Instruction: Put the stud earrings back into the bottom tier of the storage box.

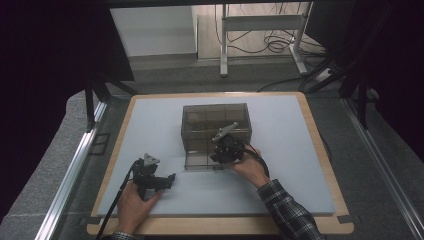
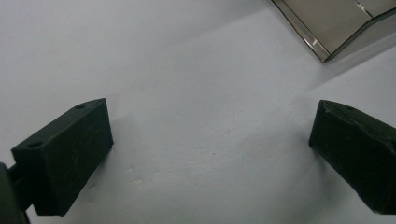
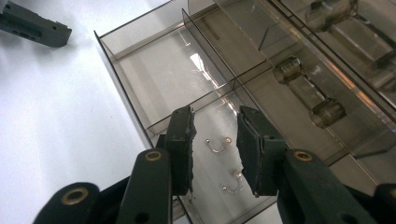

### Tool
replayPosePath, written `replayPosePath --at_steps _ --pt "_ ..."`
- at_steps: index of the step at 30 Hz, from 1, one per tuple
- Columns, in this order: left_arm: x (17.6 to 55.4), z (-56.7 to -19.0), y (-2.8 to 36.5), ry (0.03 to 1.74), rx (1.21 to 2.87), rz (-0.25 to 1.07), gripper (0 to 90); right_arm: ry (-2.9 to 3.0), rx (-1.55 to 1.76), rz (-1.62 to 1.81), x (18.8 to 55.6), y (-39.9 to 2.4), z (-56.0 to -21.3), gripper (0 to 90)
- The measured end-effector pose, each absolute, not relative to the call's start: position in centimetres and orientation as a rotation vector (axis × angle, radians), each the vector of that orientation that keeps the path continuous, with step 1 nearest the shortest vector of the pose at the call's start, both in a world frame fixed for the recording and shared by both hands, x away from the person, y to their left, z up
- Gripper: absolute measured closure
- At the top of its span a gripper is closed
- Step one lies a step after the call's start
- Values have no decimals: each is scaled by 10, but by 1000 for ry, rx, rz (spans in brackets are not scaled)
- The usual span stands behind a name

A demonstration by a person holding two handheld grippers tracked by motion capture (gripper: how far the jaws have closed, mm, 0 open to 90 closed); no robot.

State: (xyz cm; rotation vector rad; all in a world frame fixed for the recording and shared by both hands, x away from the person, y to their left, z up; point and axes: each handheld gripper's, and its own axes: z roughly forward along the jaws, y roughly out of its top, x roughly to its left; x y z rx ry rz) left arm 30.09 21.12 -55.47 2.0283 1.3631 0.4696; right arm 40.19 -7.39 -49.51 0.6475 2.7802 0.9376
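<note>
Earrings [image 3: 218,146] in the drawer [image 3: 140,70] looked tiny, slippery, best pinched mid-hook; right gripper [image 3: 215,149] was narrowly parted, empty, left gripper [image 2: 210,149] gaped wide.

Open white mat [image 1: 165,120] from six to nine o'clock; smoky drawer box [image 1: 216,125] blocking at twelve.

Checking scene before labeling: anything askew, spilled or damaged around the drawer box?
Nothing stands out. The clear box sits square on the mat, its bottom drawer pulled out; two small earrings lie inside, under the right gripper.
</note>
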Motion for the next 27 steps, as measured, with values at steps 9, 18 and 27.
replayPosePath --at_steps 9,18,27 --pt "301 -555 211 1363 2029 470 0 2769 645 964 396 -79 -490 584" --pt "301 -555 211 1363 2031 470 0 2759 631 963 389 -82 -487 493" --pt "301 -554 212 1360 2034 472 0 2750 622 987 383 -84 -486 378"
